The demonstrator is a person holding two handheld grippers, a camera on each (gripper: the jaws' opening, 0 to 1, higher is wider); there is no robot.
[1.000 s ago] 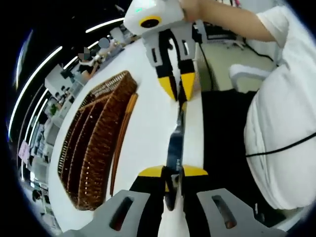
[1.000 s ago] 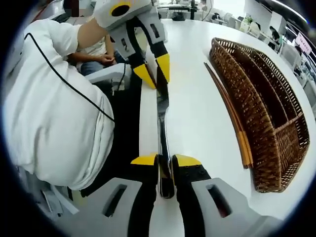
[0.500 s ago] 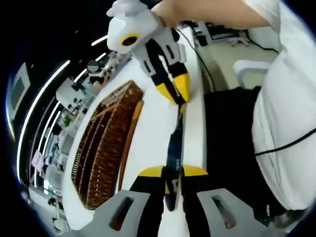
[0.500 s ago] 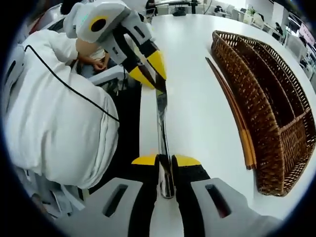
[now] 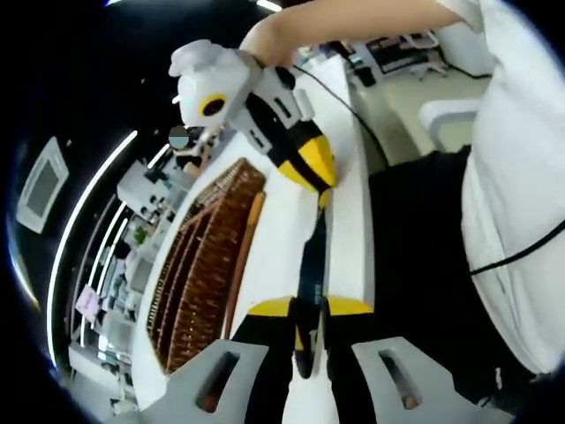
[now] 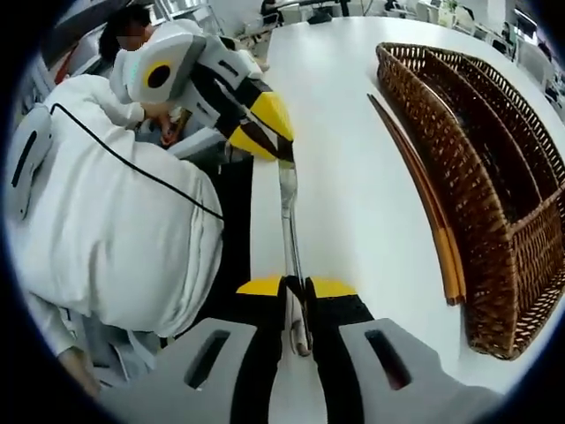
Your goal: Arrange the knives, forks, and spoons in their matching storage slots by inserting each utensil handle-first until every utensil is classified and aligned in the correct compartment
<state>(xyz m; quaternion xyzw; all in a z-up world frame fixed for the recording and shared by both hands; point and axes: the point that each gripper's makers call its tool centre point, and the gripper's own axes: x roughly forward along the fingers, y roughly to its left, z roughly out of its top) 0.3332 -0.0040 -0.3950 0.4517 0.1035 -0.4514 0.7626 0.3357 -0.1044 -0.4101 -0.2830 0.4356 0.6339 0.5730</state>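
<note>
Both tools clamped on one knife, left tool and right tool at opposite ends; wicker basket sits well off beside it on the worktop.

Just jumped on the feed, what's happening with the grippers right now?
Both grippers are clamped on one utensil, a knife by the look of it, one at each end, held above the white table. The right gripper grips one end and the left gripper the other. The wicker organizer sits off to the side, with orange chopsticks lying along its edge. Nothing is slotted yet as far as the views show.
</note>
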